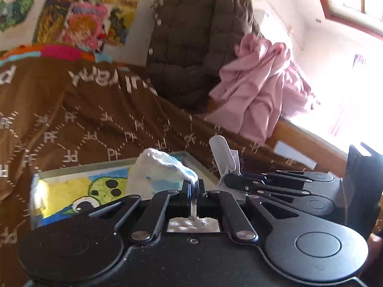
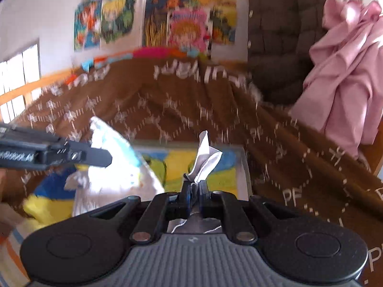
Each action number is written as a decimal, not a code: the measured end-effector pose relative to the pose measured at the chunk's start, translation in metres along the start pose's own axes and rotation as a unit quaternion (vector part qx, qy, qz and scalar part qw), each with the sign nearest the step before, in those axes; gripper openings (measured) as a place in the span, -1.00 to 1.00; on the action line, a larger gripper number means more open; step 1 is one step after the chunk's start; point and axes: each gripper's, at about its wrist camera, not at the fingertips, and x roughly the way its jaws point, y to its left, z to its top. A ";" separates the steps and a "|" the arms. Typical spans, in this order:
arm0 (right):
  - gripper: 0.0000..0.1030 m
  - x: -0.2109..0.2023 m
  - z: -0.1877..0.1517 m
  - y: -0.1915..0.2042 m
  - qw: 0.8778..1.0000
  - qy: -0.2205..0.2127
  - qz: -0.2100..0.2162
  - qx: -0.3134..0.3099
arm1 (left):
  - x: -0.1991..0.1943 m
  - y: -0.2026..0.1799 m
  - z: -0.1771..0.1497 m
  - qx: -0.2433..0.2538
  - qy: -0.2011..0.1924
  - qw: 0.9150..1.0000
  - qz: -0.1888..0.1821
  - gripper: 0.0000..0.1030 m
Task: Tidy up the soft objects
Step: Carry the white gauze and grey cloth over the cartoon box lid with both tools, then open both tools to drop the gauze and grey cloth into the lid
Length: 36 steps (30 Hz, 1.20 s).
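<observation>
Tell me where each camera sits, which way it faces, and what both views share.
Left wrist: sits on the left gripper, looks along its shut fingers at the brown blanket; the right gripper shows alongside.
Right wrist: sits on the right gripper, faces the same blanket; the left gripper enters from the left.
Shared: white cloth pinched by both, pink fabric, dark quilted jacket, wall pictures.

Daylight floods in from the window [image 1: 347, 91], blown out to white glare; the posters [image 2: 177, 24] smear with motion blur; fisheye bends both views' edges.
</observation>
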 end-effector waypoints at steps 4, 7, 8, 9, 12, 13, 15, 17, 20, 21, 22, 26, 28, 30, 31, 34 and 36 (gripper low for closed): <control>-0.86 0.021 0.001 -0.003 0.998 0.058 0.000 0.009 | 0.036 0.012 0.005 0.021 0.047 0.999 -0.009 -0.95; -0.85 0.039 0.000 0.001 0.995 0.101 0.004 0.001 | 0.054 0.018 0.013 0.034 0.093 0.995 -0.016 -0.95; -0.85 0.043 0.000 0.004 0.994 0.111 0.003 -0.009 | 0.057 0.019 0.016 0.043 0.105 0.993 -0.021 -0.95; -0.85 0.048 0.001 0.006 0.993 0.120 0.003 -0.018 | 0.060 0.019 0.018 0.056 0.117 0.991 -0.025 -0.95; -0.85 0.056 0.002 0.009 0.991 0.133 0.000 -0.028 | 0.067 0.023 0.019 0.072 0.140 0.987 -0.034 -0.95; -0.84 0.058 0.004 0.008 0.991 0.134 0.000 -0.030 | 0.068 0.025 0.017 0.070 0.141 0.987 -0.034 -0.95; -0.83 0.063 0.005 0.006 0.990 0.136 -0.006 -0.037 | 0.071 0.032 0.011 0.060 0.135 0.988 -0.035 -0.95; -0.72 0.069 0.007 0.003 0.989 0.141 -0.007 -0.035 | 0.075 0.041 0.006 0.044 0.127 0.990 -0.042 -0.94; -0.53 0.076 0.009 -0.001 0.989 0.147 -0.003 -0.031 | 0.084 0.051 0.000 0.027 0.114 0.992 -0.047 -0.93; -0.46 0.076 0.010 -0.001 0.988 0.148 0.000 -0.033 | 0.086 0.053 -0.003 0.027 0.112 0.992 -0.047 -0.93; -0.26 0.077 0.010 -0.002 0.988 0.149 0.003 -0.037 | 0.088 0.054 -0.005 0.026 0.113 0.992 -0.049 -0.92; 0.21 0.072 0.010 -0.006 0.990 0.135 0.009 -0.039 | 0.093 0.060 -0.013 0.014 0.118 0.991 -0.055 -0.83; 0.39 0.067 0.010 -0.012 0.993 0.116 0.010 -0.029 | 0.094 0.063 -0.015 0.010 0.118 0.991 -0.056 -0.74; 0.54 0.061 0.010 -0.016 0.996 0.089 0.011 -0.025 | 0.096 0.066 -0.016 0.004 0.119 0.991 -0.056 -0.63; 0.56 0.059 0.010 -0.018 0.996 0.078 0.009 -0.027 | 0.096 0.067 -0.016 0.000 0.119 0.991 -0.056 -0.59; 0.57 0.053 0.012 -0.020 0.997 0.059 0.011 -0.039 | 0.097 0.070 -0.016 -0.006 0.117 0.992 -0.053 -0.35; 0.57 0.053 0.013 -0.021 0.998 0.051 0.009 -0.046 | 0.095 0.072 -0.016 -0.011 0.117 0.992 -0.050 -0.13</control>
